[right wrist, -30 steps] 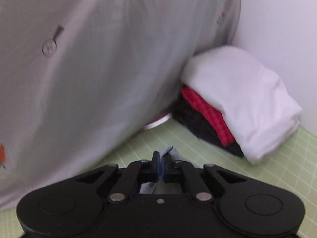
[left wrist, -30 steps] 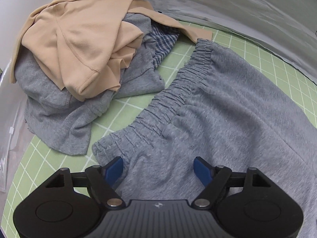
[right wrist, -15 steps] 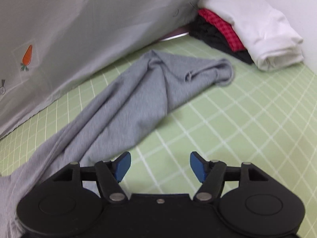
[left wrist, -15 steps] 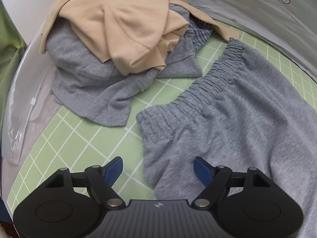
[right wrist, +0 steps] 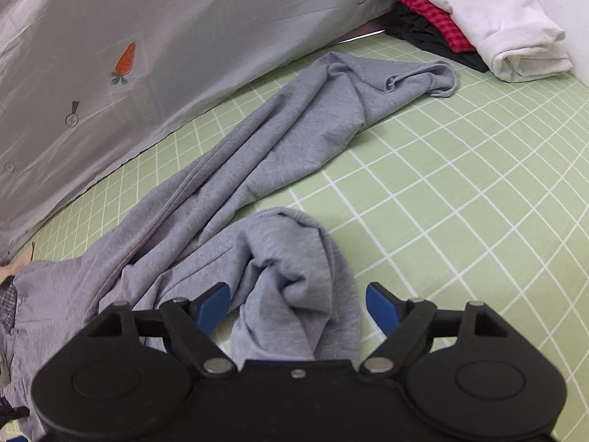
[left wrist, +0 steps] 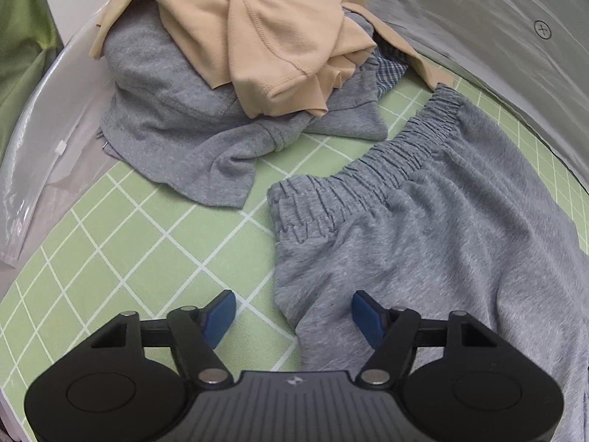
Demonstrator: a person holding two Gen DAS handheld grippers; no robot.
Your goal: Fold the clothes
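Note:
Grey sweatpants (left wrist: 441, 221) lie on the green grid mat (left wrist: 147, 243), elastic waistband (left wrist: 368, 169) toward the pile. My left gripper (left wrist: 294, 316) hovers at the pants' side edge just below the waistband. Its jaws are closing with the cloth edge between them, and the pads do not press on it. In the right wrist view one leg (right wrist: 294, 136) stretches away to the far right, and the other leg (right wrist: 287, 269) lies bunched. My right gripper (right wrist: 298, 307) stands over that bunch, its jaws opening, pads clear of the cloth.
A pile with a beige garment (left wrist: 265, 25), a grey garment (left wrist: 173, 110) and blue checked cloth (left wrist: 386, 70) sits beyond the waistband. A folded stack (right wrist: 478, 22) of white, red-checked and black clothes stands far right. A grey sheet (right wrist: 165, 37) with a carrot print hangs behind. Clear plastic (left wrist: 33, 162) lies left.
The left gripper slid left to the pants' side edge and its jaws narrowed. The right gripper, shut on a grey leg end, let it go, opened and dropped back over the bunched leg.

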